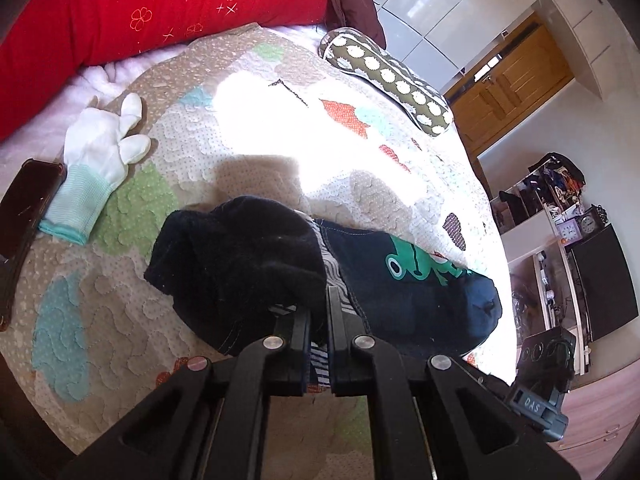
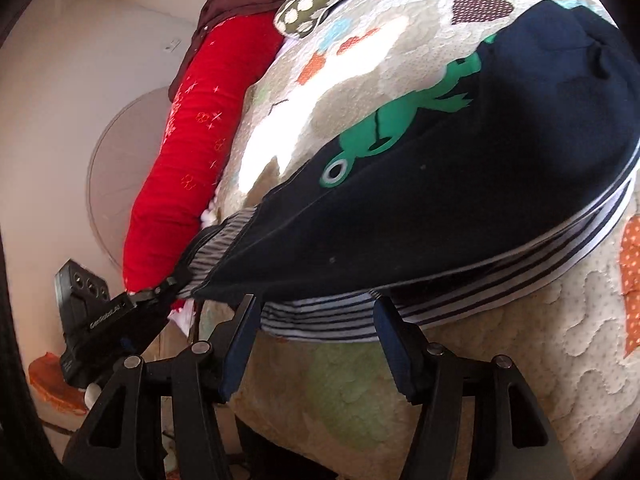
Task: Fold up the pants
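Observation:
Small navy pants (image 1: 404,280) with a green frog print and a striped waistband lie on the quilted bedspread (image 1: 248,128). My left gripper (image 1: 319,312) is shut on the pants' dark fabric and striped band, with one end bunched up above the fingers. In the right wrist view the same pants (image 2: 460,184) lie flat. My right gripper (image 2: 316,308) is open, its fingers on either side of the striped waistband (image 2: 336,316) at the pants' near edge. The left gripper (image 2: 160,292) shows there, pinching the pants' far left corner.
A white glove (image 1: 100,152) and a dark phone (image 1: 24,216) lie at the left. A red bolster (image 1: 152,8) and a spotted olive pillow (image 1: 392,76) lie at the back. The bed's edge (image 1: 496,248) falls to the right, with shelves and a cabinet beyond.

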